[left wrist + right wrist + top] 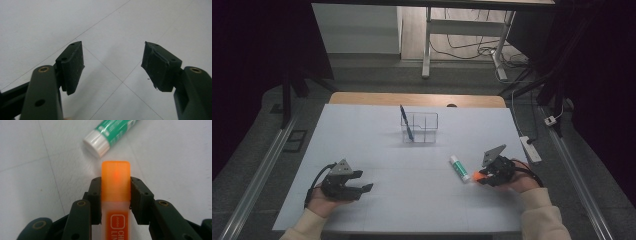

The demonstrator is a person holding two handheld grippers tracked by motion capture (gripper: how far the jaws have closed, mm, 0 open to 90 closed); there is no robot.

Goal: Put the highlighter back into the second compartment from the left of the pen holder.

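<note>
An orange highlighter (116,185) is clamped between the jaws of my right gripper (116,195), its orange cap sticking out ahead. In the high view that right gripper (482,177) sits low at the table's right front, with the highlighter (477,175) just past a green-and-white glue stick (459,167) lying on the table. The glue stick (110,132) lies a little beyond the highlighter's cap, white cap nearest. My left gripper (364,181) rests at the left front, open, nothing between its pads (72,65).
A clear plastic organiser (420,128) with compartments stands at the table's middle back, a blue pen (406,122) leaning in its left section. The white table (362,135) stretches between the two hands. A power strip (530,148) lies off the table's right edge.
</note>
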